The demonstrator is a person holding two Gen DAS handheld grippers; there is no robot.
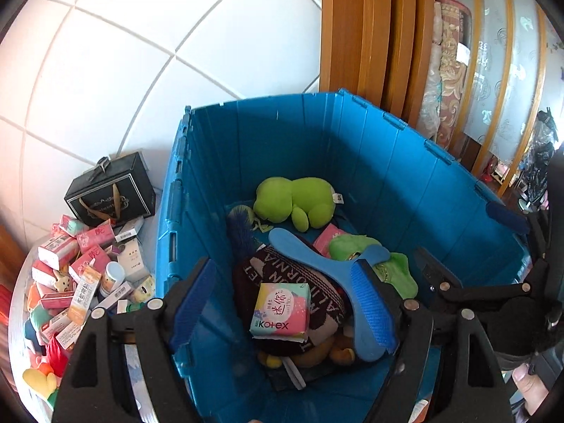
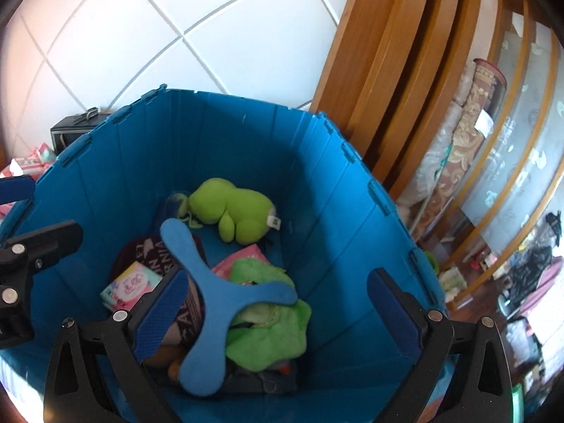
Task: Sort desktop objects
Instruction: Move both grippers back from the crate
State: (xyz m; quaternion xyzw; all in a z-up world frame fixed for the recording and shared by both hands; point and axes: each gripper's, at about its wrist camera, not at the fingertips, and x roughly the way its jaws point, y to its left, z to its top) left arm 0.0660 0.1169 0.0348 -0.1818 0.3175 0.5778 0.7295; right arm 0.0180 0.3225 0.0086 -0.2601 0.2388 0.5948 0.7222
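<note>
Above the tall blue plastic folding crate (image 1: pixel 352 148) I hold both grippers, pointing down into it. My left gripper (image 1: pixel 282 303) has its blue-padded fingers (image 1: pixel 370 303) spread wide with nothing between them, and my right gripper (image 2: pixel 278 313) is spread wide too, also holding nothing.

On the crate floor lies a blue three-armed foam boomerang (image 2: pixel 211 296), resting on top of the pile. Under it sits a crumpled bright green cloth (image 2: pixel 271 335) and a dark maroon knitted item with white lettering (image 1: pixel 317 282). A pastel Kotex sanitary pad packet (image 1: pixel 280 313) lies on that knit, just beside the boomerang's long arm. A lime green plush toy (image 1: pixel 299 201) lies toward the far wall of the crate, apart from the boomerang, with a pink flat packet (image 2: pixel 239 259) between it and the green cloth.

Outside the crate, to its left, a round tabletop (image 1: pixel 16 317) carries a heap of small pink and white boxes (image 1: pixel 70 268), and a black gift bag with a ribbon handle (image 1: pixel 111 194) stands behind them against the white tiled wall (image 1: pixel 141 35).
</note>
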